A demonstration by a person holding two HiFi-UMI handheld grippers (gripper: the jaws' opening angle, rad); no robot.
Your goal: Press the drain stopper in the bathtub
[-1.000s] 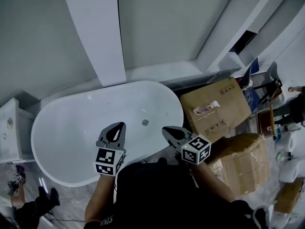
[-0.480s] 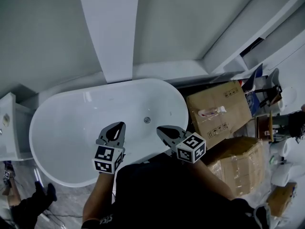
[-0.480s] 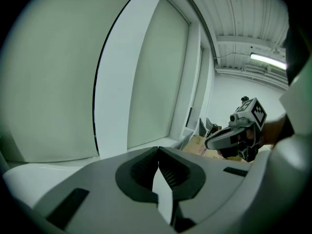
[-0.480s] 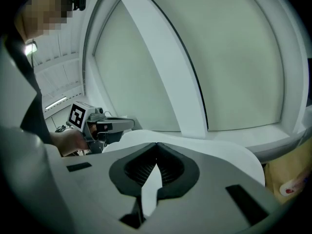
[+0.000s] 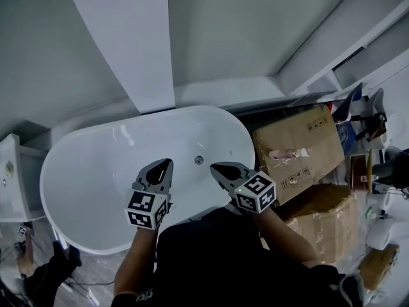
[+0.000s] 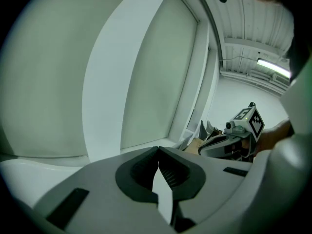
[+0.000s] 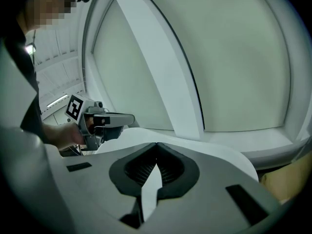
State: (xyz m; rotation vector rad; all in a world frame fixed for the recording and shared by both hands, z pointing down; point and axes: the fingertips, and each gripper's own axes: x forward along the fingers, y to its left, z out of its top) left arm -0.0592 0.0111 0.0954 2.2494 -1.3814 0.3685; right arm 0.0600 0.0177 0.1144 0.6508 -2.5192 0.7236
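Inside bathtub point(image 5: 96, 171), overhead only: drain stopper point(image 5: 199, 160)

White bathtub point(image 5: 89, 171) with silvery drain stopper point(image 5: 199, 160); grey left gripper point(image 5: 165, 164) and right gripper point(image 5: 215, 167) are marked with black-and-white squares; cardboard boxes point(image 5: 300, 133) are shown brown.

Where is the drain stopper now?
Head view: the small round metal drain stopper lies in the white oval bathtub, right of centre, just beyond the left gripper and right gripper.

Bathtub point(image 5: 96, 171) basin lies open (cardboard boxes point(image 5: 297, 146) crowd its right).
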